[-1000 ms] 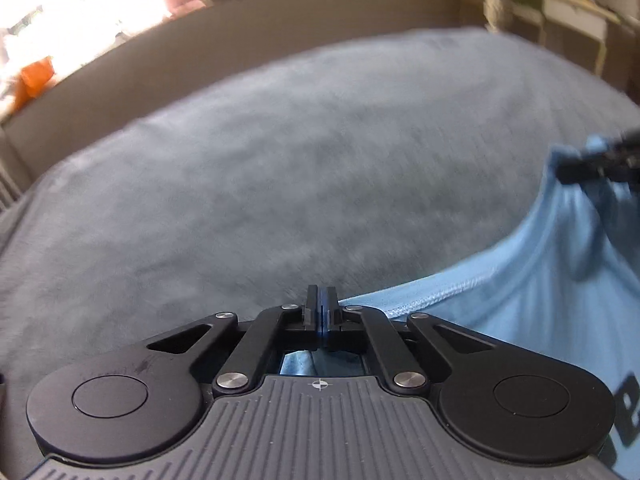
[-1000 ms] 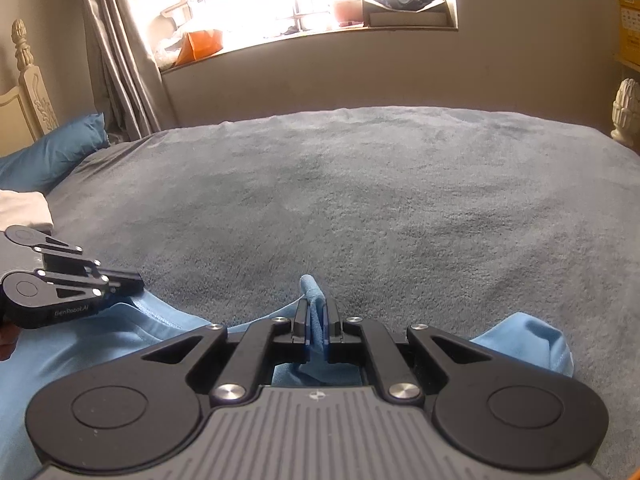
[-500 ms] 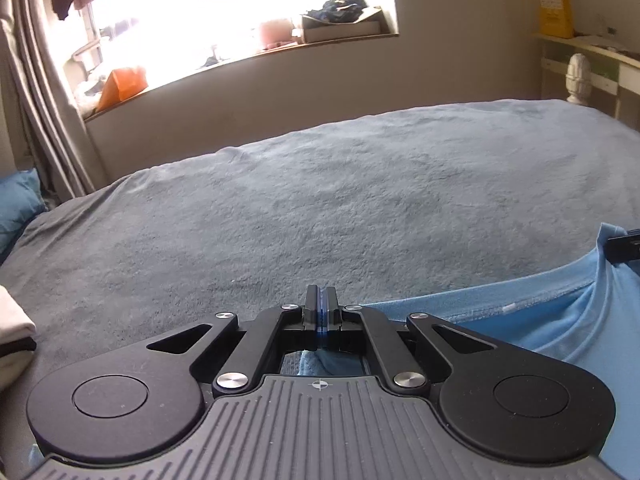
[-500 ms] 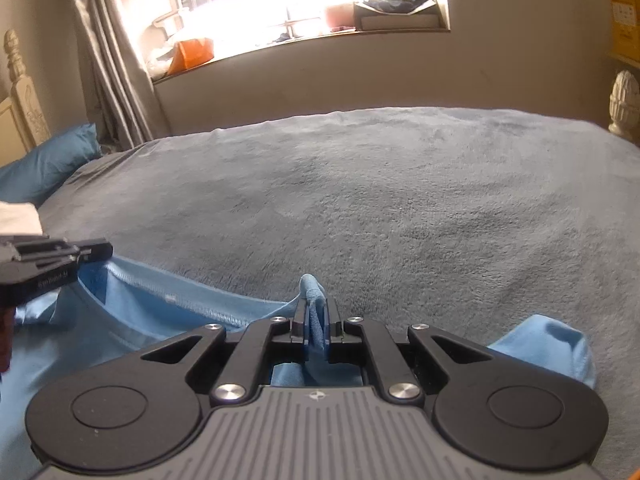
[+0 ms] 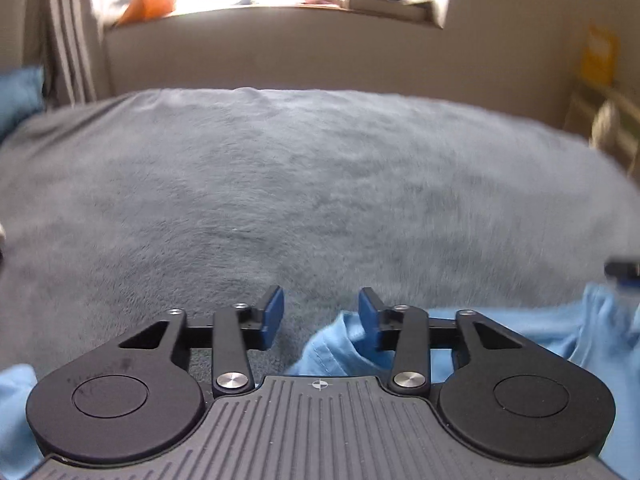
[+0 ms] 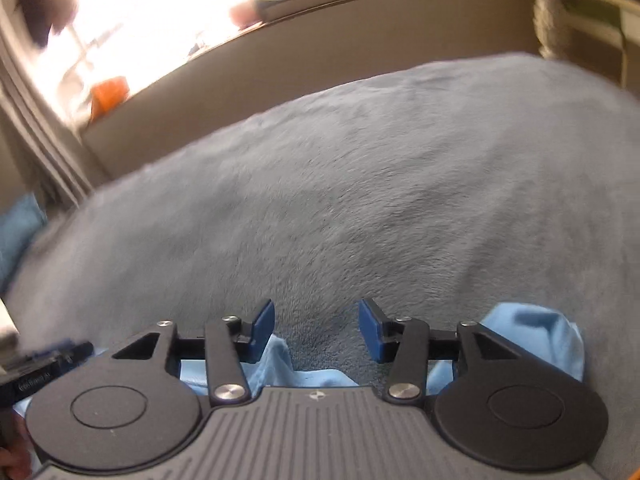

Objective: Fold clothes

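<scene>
Light-blue shirt (image 5: 332, 344) fabric lies crumpled just beneath both tools on the grey blanket (image 5: 320, 200); the left gripper (image 5: 320, 314) and right gripper (image 6: 316, 330) each stand spread wide, gripping nothing. Beyond, a bright window sill (image 5: 280, 8).

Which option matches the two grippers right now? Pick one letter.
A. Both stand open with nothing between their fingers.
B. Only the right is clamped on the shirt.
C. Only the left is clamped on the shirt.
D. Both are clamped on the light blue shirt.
A: the left gripper and the right gripper both show a wide gap between their blue fingers, and the light blue shirt lies loose on the grey blanket.
</scene>
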Available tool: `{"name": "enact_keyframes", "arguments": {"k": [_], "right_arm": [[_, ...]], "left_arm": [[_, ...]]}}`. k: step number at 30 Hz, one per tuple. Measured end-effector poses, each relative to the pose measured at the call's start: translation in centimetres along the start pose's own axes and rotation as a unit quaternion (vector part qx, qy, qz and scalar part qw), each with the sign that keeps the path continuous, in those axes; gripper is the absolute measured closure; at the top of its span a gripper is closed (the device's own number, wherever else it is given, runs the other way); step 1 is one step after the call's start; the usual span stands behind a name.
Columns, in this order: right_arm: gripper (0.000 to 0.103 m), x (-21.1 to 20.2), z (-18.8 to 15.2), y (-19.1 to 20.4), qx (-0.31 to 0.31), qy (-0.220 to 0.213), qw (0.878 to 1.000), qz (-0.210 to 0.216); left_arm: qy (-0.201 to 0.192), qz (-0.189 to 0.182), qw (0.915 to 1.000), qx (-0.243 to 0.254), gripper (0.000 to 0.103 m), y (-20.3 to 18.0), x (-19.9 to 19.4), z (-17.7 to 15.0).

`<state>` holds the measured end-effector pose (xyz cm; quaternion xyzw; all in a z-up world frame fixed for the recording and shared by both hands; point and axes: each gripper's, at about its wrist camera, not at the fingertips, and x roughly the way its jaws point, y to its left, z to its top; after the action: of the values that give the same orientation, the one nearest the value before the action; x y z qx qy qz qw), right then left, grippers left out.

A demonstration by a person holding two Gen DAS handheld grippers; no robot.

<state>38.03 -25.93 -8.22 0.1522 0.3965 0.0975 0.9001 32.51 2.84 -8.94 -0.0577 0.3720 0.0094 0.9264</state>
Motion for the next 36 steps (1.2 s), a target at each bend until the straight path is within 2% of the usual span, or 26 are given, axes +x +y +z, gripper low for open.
{"name": "enact_keyframes", "arguments": {"k": [3,7,15,21,24,28,30,33,36], "right_arm": [[0.054,-1.3,0.1,-1.3,0.029,-0.003,0.999,0.013],[0.054,-3.8,0.1,-2.7,0.059,-0.012,0.998,0.037],[0.056,-9.4,-0.3,-3.6,0.081,-0.011,0.994,0.066],[0.06,-14.5,-2.0,-1.0,0.052,-0.003,0.992,0.113],[0.062,-17.8,-3.6,0.5,0.028,0.003,0.99,0.141],[0.064,-21.9,-7.1,2.0,-0.015,0.029,0.986,0.161],[0.067,-23.2,-9.2,2.7,-0.043,0.051,0.984,0.164],[0.069,-24.9,-13.1,4.0,-0.081,0.078,0.98,0.162],[0.073,-25.3,-17.2,4.2,-0.089,0.115,0.977,0.156]], "left_arm": [[0.004,-0.015,0.9987,-0.049,0.052,1.4,-0.7,0.7],[0.012,-0.037,0.9957,-0.084,0.051,2.8,-2.6,1.6],[0.02,-0.058,0.9966,-0.056,0.051,5.6,-11.2,2.4],[0.027,-0.075,0.9961,-0.036,0.051,7.7,-19.1,1.0],[0.031,-0.08,0.9962,-0.013,0.051,8.4,-23.3,-0.4],[0.055,-0.094,0.9937,0.028,0.051,8.5,-27.5,-4.2],[0.083,-0.11,0.9893,0.048,0.051,7.9,-28.5,-7.1],[0.127,-0.143,0.9773,0.09,0.052,6.4,-28.9,-12.6],[0.148,-0.144,0.9729,0.104,0.054,7.0,-29.3,-15.6]]}}
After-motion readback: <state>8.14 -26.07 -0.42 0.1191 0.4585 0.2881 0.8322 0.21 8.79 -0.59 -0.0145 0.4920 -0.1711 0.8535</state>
